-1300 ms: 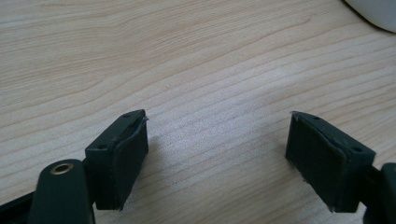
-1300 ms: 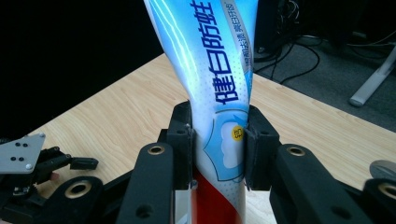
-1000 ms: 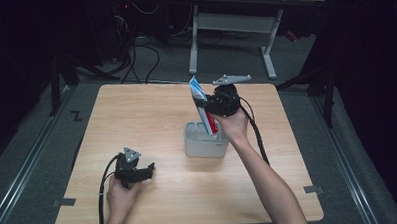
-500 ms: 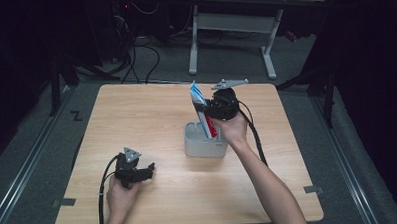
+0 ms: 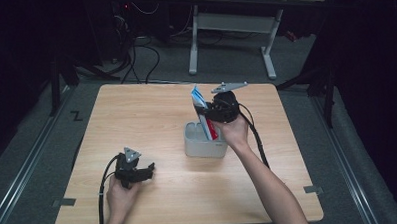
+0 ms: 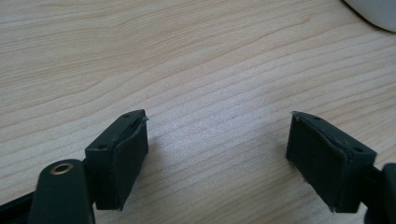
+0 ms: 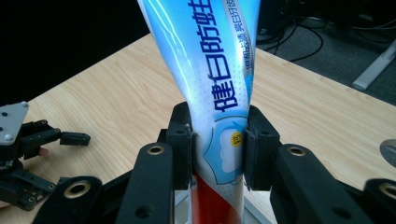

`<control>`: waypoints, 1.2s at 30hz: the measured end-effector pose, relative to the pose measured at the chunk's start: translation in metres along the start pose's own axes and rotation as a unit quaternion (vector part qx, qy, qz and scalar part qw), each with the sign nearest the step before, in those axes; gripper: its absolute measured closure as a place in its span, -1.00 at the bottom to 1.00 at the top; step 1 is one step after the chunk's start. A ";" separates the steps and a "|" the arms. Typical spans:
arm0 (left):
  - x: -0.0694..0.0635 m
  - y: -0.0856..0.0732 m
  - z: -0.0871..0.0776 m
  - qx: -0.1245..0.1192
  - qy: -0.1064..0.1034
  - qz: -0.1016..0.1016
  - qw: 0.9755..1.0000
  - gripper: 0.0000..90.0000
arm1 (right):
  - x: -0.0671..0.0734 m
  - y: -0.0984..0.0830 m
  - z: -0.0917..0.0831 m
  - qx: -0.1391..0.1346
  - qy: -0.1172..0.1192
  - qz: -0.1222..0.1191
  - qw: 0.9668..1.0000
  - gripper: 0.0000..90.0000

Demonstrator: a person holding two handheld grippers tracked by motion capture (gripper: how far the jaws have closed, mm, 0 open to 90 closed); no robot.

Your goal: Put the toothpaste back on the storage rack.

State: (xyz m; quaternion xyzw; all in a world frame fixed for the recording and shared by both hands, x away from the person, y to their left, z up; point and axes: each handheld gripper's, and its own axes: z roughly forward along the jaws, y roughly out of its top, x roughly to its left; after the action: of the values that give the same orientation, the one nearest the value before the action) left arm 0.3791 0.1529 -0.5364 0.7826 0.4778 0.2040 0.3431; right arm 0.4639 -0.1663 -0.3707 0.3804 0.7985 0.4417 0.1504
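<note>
Just beyond the centre of the wooden surface (image 5: 151, 113) stands a grey container (image 5: 202, 144), taken here as ref. landmark. A toothpaste tube (image 5: 202, 112), blue/white at top and red at base, stands upright w/ its lower end inside the container and its flat end rising above the rim, tilted slightly.

Right gripper (image 5: 214, 111): held directly above the container, right hand (image 5: 233, 132) behind it on the person's side. Fingers clenched on the tube; in the right gripper view the tube (image 7: 212, 93) sits squeezed between both pads (image 7: 181, 140) at approx. mid-height, blue print above the grip, red section below. Grey plate on top of the gripper is seen above the container's far side. Cable trails back along the right forearm.

Left gripper (image 5: 138, 171): on the surface, well apart from the container, to its left and nearer the person. Left hand (image 5: 120, 191) grips it from behind. Fingers (image 6: 119, 154) released, wide gap, bare wood between them, nothing held. In the left gripper view a pale rounded corner, prob. the container (image 6: 373, 11), is at top right, apart from the fingers.

Beyond the surface, past the container: a white-legged desk frame (image 5: 231, 26) and cables on the floor (image 5: 149, 58).
</note>
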 end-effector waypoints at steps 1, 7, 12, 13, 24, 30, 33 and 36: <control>0.000 0.000 0.000 0.000 0.000 0.000 1.000 -0.53 | 0.000 -0.002 0.000 0.002 -0.003 -0.002 1.000 0.52; 0.000 0.000 0.000 0.000 0.000 0.000 1.000 -0.53 | -0.003 -0.009 0.000 0.008 -0.008 0.001 1.000 0.52; 0.000 0.000 0.000 0.000 0.000 0.000 1.000 -0.53 | -0.005 -0.013 -0.001 0.010 -0.007 0.003 1.000 0.52; 0.000 0.000 0.000 0.000 0.000 0.000 1.000 -0.53 | -0.005 -0.014 -0.001 0.012 -0.008 0.002 1.000 0.52; 0.000 0.000 0.000 0.000 0.000 0.001 1.000 -0.53 | -0.006 -0.025 0.000 0.025 -0.013 -0.001 1.000 0.52; 0.000 0.000 0.000 0.000 0.000 0.000 1.000 -0.53 | -0.005 -0.029 0.000 0.032 -0.018 -0.005 0.999 0.52; 0.000 0.000 0.000 0.000 0.000 0.000 1.000 -0.53 | -0.004 -0.029 0.000 0.033 -0.016 -0.008 0.999 0.52; 0.000 0.000 0.000 0.000 0.000 0.000 1.000 -0.53 | -0.003 -0.030 -0.001 0.032 -0.016 -0.009 0.999 0.51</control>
State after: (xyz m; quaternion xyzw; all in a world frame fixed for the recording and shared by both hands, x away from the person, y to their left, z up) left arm 0.3791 0.1528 -0.5364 0.7824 0.4779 0.2041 0.3433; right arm 0.4512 -0.1792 -0.3945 0.3844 0.8132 0.4087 0.1548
